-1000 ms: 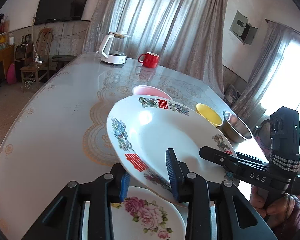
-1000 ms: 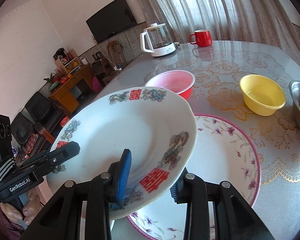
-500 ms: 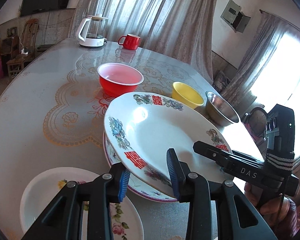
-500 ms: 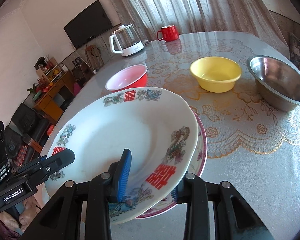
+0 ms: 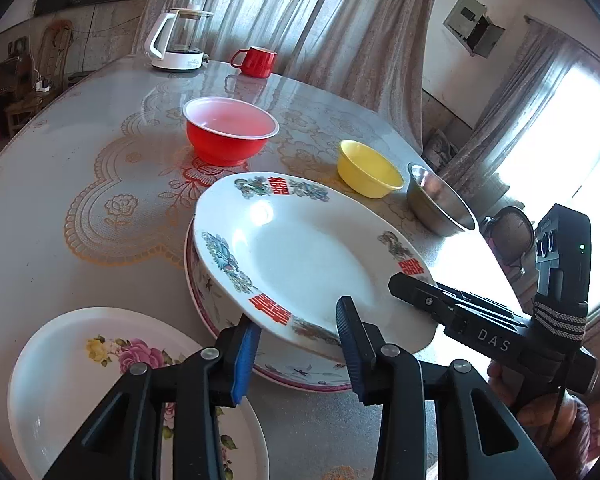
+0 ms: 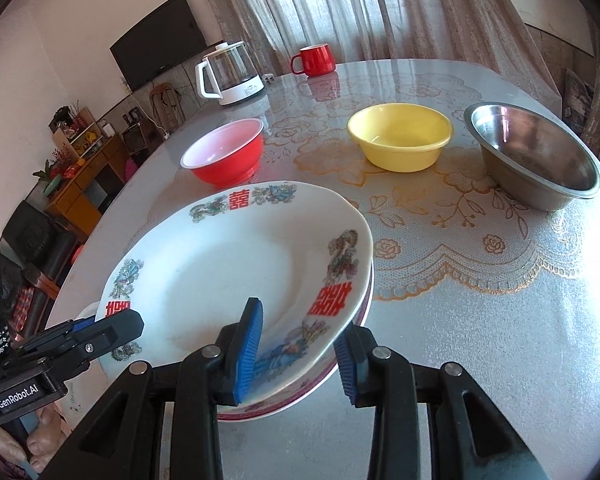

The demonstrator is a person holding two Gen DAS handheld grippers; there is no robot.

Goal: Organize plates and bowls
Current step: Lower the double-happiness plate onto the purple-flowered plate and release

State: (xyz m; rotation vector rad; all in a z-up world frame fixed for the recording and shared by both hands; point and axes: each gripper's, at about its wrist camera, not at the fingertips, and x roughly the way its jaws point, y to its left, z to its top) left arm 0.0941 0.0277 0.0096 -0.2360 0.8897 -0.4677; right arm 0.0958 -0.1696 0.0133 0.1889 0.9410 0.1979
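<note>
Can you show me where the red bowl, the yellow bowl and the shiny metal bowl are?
red bowl (image 5: 224, 142): left wrist view, on its red outer wall.
yellow bowl (image 6: 400, 136): right wrist view, on the inside of its bottom.
metal bowl (image 6: 532, 152): right wrist view, on its shiny inside.

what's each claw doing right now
left claw: jaws have just been opening, white plate rim between them, grip cannot be told
right claw: closed on the white plate rim
</note>
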